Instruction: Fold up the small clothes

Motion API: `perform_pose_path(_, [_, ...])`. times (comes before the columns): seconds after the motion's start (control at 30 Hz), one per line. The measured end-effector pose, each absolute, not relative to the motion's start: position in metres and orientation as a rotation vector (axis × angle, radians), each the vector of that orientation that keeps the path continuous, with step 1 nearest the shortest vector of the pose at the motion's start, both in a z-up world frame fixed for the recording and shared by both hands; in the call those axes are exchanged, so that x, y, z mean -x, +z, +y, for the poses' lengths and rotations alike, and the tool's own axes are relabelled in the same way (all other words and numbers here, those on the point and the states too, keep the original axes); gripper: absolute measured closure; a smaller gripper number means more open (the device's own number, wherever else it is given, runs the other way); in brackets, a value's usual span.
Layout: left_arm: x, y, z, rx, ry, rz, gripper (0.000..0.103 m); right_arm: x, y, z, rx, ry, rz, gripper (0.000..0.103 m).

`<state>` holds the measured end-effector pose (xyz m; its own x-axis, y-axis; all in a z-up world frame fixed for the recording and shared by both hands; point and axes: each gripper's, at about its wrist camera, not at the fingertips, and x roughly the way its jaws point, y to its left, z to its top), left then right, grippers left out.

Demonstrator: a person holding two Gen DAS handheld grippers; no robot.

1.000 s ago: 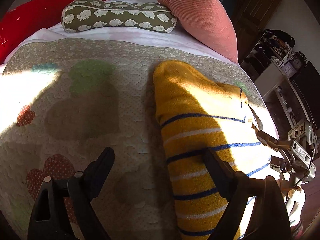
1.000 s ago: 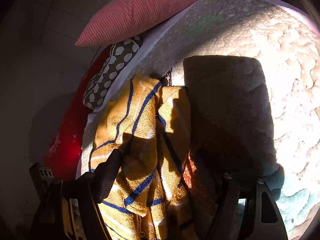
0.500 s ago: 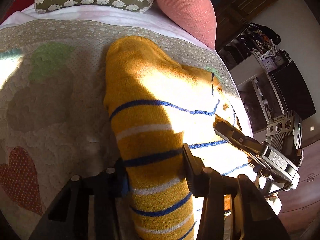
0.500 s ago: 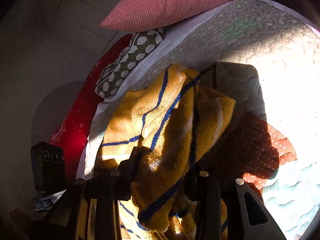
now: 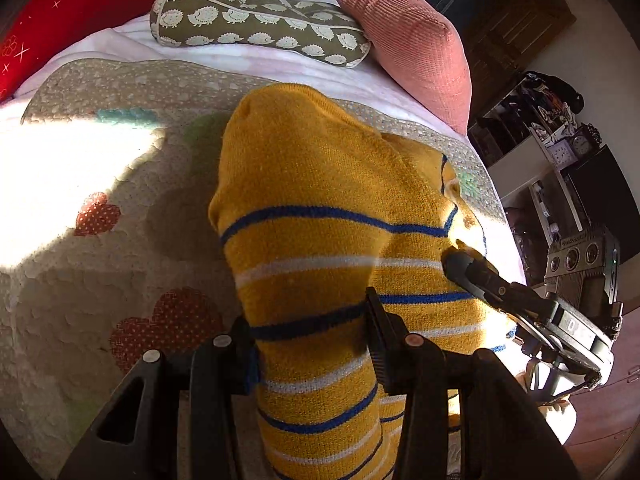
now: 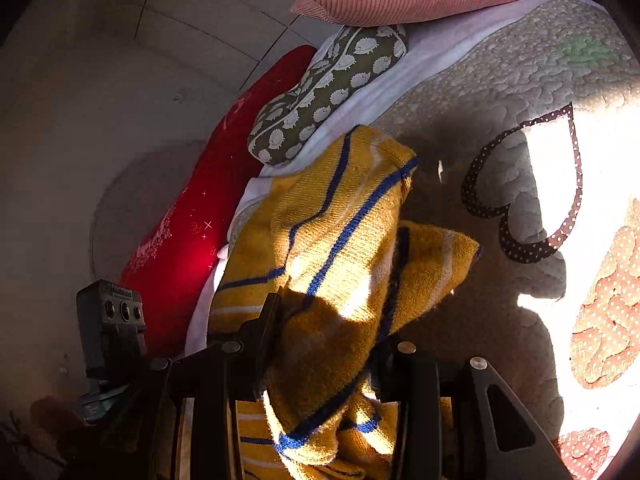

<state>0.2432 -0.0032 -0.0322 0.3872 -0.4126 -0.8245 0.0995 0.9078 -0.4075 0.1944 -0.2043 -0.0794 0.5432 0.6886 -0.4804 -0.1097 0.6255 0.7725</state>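
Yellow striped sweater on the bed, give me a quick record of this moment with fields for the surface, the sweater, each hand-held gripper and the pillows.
surface: quilt with heart patches, part sun, part shadow
sweater: yellow sweater with blue and white stripes, bunched and lifted off the quilt
left hand-held gripper: shut on a striped fold
right hand-held gripper: shut on a bunched part of the same sweater
pillows: red pillow, green hedgehog pillow and pink pillow at the far end

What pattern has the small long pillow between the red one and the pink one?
The long pillow is olive green with cream hedgehogs; the left wrist view shows it best.
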Motion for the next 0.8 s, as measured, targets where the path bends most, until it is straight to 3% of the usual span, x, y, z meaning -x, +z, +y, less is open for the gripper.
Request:
perform_pose_path(0.2, [-0.25, -0.063, 0.039, 0.361, -0.274, 1.199, 0.056, -0.207, -0.104, -0.172, -0.776, 0.502, 0.91, 0.063])
perform_pose_path(0.33, [-0.251, -0.065, 0.042, 0.336, -0.254, 1.184, 0.041, -0.211, -0.123, -0.177, -0.79, 0.442, 0.919, 0.058])
perform_pose_path(0.5, [-0.232, -0.042, 0.044, 0.287, -0.26, 1.12, 0.04, -0.204, -0.127, -0.196, -0.776, 0.376, 0.927, 0.046])
perform_pose_path(0.8, [-0.167, -0.06, 0.052, 0.342, -0.333, 1.157, 0.036, -0.14, -0.112, -0.193, -0.63, 0.451, 0.952, 0.046])
